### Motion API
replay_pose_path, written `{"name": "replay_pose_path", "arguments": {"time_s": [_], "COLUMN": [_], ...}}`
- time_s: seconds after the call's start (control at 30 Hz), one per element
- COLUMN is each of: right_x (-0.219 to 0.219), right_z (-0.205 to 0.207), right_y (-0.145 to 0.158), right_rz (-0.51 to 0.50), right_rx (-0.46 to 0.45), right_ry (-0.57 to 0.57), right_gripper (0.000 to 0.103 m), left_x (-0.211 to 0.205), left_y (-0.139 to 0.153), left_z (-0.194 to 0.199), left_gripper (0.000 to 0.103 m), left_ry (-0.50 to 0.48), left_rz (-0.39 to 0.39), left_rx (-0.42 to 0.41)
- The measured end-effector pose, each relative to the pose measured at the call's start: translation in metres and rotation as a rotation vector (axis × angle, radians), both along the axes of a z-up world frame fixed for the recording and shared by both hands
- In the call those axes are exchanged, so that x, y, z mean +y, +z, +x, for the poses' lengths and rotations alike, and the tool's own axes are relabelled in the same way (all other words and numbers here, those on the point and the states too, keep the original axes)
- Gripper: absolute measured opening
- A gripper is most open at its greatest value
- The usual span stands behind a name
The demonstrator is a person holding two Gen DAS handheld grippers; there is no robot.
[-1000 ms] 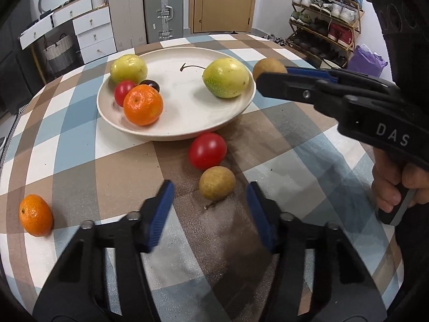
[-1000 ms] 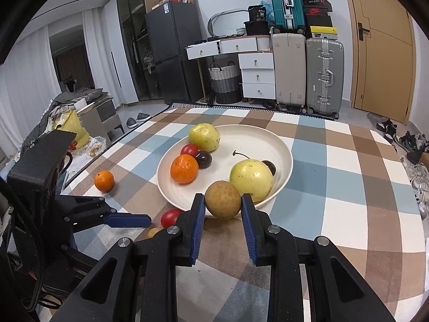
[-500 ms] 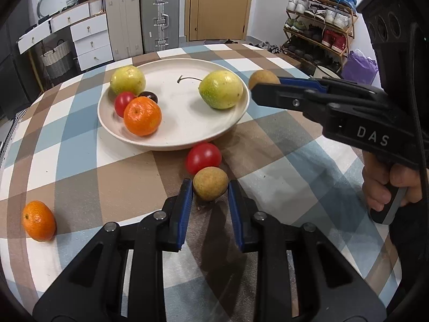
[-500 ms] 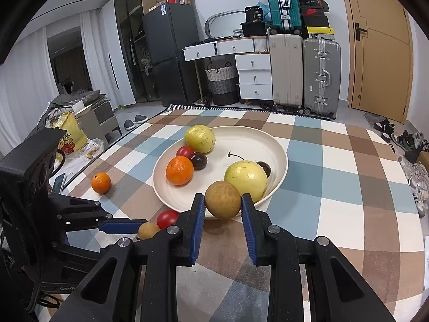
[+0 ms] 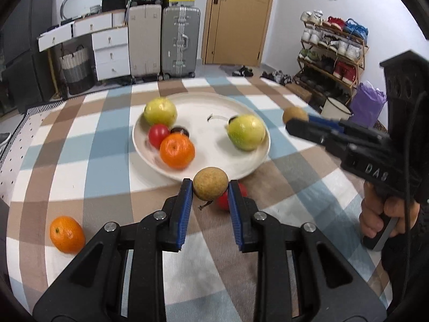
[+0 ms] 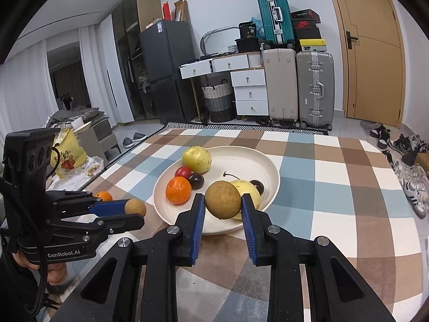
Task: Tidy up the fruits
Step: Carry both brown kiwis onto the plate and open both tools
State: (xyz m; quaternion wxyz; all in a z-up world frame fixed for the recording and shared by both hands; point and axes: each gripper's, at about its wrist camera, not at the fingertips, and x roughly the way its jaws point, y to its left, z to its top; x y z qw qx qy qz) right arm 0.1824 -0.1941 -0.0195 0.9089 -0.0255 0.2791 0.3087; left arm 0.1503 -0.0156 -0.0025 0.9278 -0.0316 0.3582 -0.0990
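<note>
Both grippers tilt downward near the plate (image 5: 257, 158): the left gripper (image 5: 210, 187) clamps a brown fruit (image 5: 210, 183), and the right gripper (image 6: 222, 206) clamps another (image 6: 222, 200).

Left wrist view: from low over the near edge of the checked tabletop (image 5: 80, 145), looking along its own gripper (image 5: 210, 187) toward the wooden door (image 5: 236, 18) and shoe rack (image 5: 332, 51). Right wrist view: set close beside it, angled toward the refrigerator (image 6: 166, 72). Both share the cream plate (image 5: 241, 169) (image 6: 268, 187), silver suitcases (image 5: 181, 40) (image 6: 315, 86) and each other's gripper.
</note>
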Motion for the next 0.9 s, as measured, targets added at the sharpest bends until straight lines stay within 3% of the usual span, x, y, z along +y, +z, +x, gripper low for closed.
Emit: {"name": "replay_pose_path", "arguments": {"time_s": [0.6,0.9], "right_x": [0.015,0.022], "right_z": [0.034,0.058], "right_y": [0.033,0.037], "right_rz": [-0.020,-0.050], "right_rx": [0.036,0.062], "right_ry": [-0.006,0.000], "right_gripper": [0.027,0.027], "left_x": [0.002,0.004], "left_y": [0.038,0.036], "left_z": [0.037,0.074], "left_gripper": [0.024,0.024], "left_ry": [0.035,0.036], "left_rz": [0.001,-0.005], "left_rx": [-0.054,-0.036]}}
